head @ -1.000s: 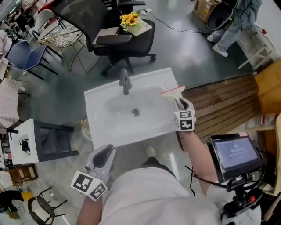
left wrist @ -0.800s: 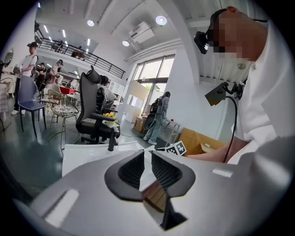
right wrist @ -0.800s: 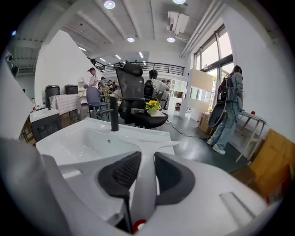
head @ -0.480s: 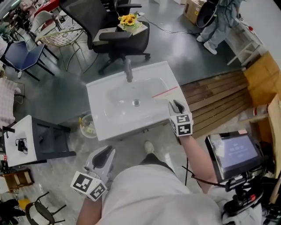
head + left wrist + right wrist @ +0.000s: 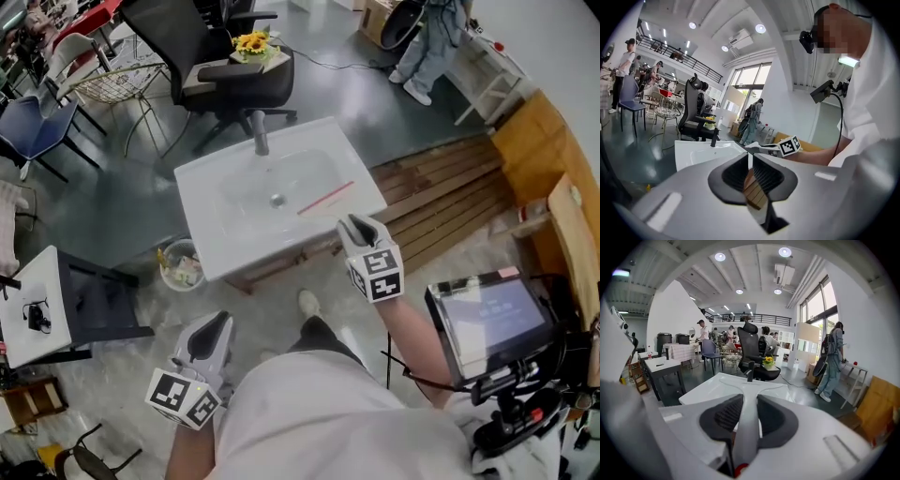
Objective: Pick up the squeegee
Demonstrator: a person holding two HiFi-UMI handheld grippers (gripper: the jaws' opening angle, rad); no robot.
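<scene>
1. Looking down, we see the white sink (image 5: 211,234) with its faucet (image 5: 260,133), standing on the grey floor — the largest thing near us.
2. Our left tool (image 5: 211,330) hangs low beside our body, well apart from the sink. Its jaws sit nearly together with only a slit between them and nothing in it.
3. Our right tool (image 5: 358,228) is clamped on the white handle of the squeegee (image 5: 326,198), just off the sink's front right corner.
4. The squeegee points away from us, its red-edged blade over the basin's right side — we judge it lifted clear. The pick-up looks done, and only keeping the grip is left.
</scene>
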